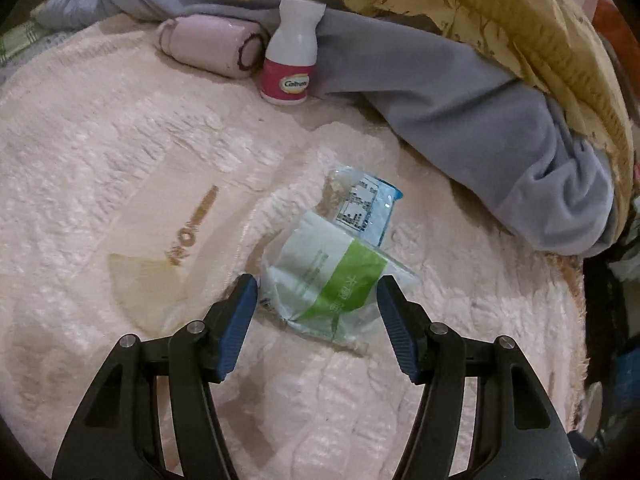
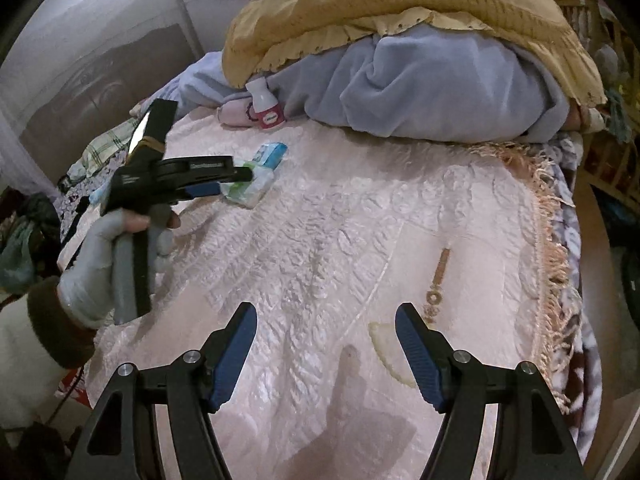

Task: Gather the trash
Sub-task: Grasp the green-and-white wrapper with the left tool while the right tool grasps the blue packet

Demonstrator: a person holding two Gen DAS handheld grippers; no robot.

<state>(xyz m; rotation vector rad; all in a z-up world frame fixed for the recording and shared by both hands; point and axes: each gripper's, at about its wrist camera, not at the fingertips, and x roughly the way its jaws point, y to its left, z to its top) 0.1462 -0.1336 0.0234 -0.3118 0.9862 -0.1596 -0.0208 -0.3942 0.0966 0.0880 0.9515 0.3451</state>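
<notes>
left claw (image 1: pixel 316 292) spread around green-white wrapper (image 1: pixel 332 280); right claw (image 2: pixel 326 320) agape

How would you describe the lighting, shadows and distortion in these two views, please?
Left wrist view: dim, soft light, strong fisheye bending, dark corners; the green wrapper between the open left gripper reads sharp. Right wrist view: the same curvature, and the right gripper throws a faint shadow on the pink bedspread.

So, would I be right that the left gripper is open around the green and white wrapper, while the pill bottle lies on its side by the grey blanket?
Not quite. The pill bottle stands upright, as the left wrist view shows. The left gripper is indeed open around the green and white wrapper, and the bottle is beside the grey blanket.
</notes>
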